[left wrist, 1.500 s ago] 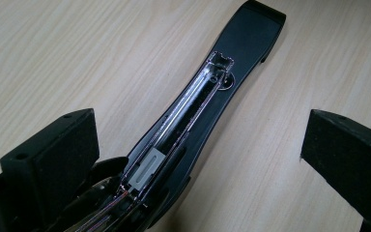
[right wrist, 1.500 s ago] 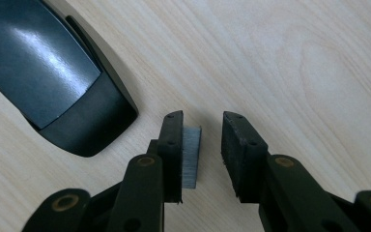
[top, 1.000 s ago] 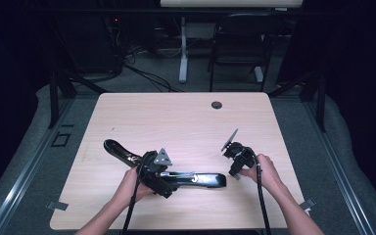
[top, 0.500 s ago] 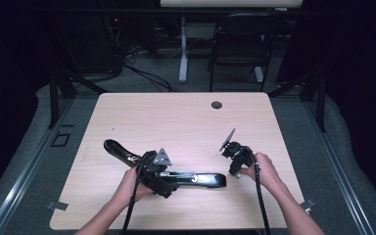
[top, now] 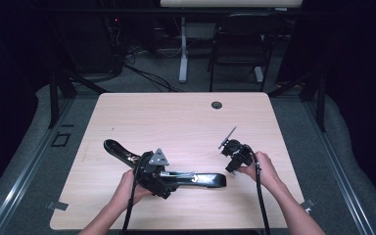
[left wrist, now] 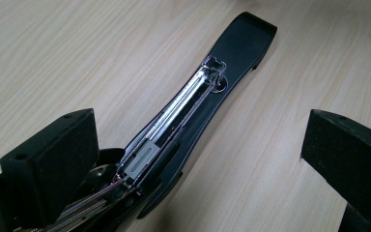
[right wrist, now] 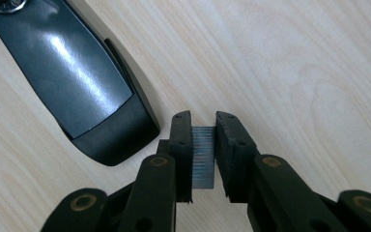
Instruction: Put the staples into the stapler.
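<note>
Lying opened flat on the table (top: 186,117), the black stapler (top: 176,174) has its rear inside the wide-spread left gripper (left wrist: 198,159). Just off its front tip, the right gripper (right wrist: 204,145) pinches a staple strip (right wrist: 203,157), light and likely brittle, best gripped by its flat sides.

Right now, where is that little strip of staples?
The staple strip sits clamped in the right gripper, just above the table, beside the opened stapler.

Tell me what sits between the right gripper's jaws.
A strip of staples, pressed between the right gripper jaws, seen in the right gripper view.
</note>
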{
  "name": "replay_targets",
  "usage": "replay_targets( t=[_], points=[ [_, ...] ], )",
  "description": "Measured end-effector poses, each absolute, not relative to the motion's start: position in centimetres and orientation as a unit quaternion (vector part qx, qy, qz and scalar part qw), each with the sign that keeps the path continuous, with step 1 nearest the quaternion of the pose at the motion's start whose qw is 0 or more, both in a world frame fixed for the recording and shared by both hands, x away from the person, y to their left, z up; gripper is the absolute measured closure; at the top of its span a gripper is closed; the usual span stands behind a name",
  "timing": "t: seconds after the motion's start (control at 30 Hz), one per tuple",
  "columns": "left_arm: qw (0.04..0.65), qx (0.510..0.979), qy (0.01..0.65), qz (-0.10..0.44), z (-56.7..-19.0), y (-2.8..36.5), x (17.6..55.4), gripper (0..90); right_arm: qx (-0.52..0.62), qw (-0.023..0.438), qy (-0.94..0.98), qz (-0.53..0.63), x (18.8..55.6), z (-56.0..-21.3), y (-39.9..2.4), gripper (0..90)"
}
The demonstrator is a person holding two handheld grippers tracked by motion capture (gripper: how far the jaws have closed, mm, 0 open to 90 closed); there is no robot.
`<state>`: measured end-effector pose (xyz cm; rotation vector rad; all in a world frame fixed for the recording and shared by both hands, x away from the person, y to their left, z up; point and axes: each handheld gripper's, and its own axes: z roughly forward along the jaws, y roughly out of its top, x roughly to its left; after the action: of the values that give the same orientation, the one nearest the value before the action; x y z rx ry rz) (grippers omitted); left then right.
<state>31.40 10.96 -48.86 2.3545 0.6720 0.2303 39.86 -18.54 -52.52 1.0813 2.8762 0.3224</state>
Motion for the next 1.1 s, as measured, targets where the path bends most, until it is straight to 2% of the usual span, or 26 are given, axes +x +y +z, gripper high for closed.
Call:
replay_targets(
  t=[0.7, 0.9, 1.1],
  points=[
    [0.347, 0.895, 0.266, 0.085, -48.7, 12.6, 29.5, 0.1, 0.321, 0.059, 0.93, 0.168, 39.1, -51.1, -18.1, 77.8],
    [0.356, 0.893, 0.266, 0.073, -48.7, 12.7, 29.0, 0.1, 0.311, 0.047, 0.935, 0.166, 39.0, -51.2, -17.5, 77.7],
    [0.351, 0.896, 0.26, 0.075, -48.8, 12.7, 28.6, 0.1, 0.299, 0.054, 0.936, 0.178, 38.6, -50.6, -16.6, 77.7]
  ],
)
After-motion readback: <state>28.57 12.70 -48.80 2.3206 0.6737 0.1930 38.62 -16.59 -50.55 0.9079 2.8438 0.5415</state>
